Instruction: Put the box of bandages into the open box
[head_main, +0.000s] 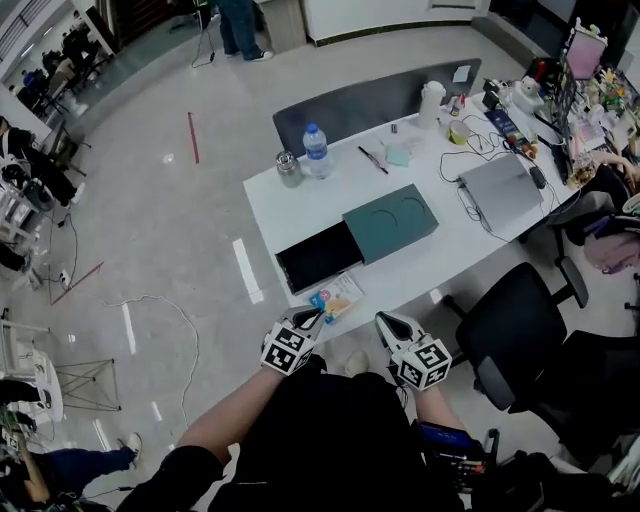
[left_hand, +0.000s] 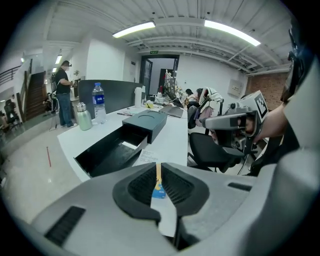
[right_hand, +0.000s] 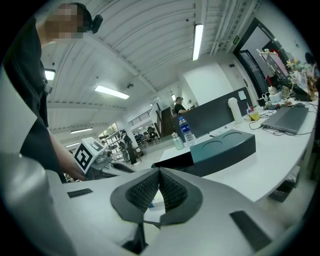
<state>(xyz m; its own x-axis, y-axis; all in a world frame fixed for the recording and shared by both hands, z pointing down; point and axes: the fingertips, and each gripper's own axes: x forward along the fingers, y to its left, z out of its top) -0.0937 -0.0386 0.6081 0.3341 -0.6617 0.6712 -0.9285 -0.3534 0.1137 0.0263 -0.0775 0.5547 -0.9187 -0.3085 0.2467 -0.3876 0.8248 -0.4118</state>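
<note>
Both closed, empty: left gripper (head_main: 318, 317), right gripper (head_main: 384, 319); flat bandage box (head_main: 335, 298) beside rectangular open box (head_main: 318, 258).

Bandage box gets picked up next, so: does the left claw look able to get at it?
Probably yes: the bandage box lies at the near edge of the table, just ahead of the left claw, with nothing between; its shut jaws must open first.

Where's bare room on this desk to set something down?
Bare desk lies between the teal box and the laptop, and along the near edge right of the bandage box. The far right end is crowded with cables.
</note>
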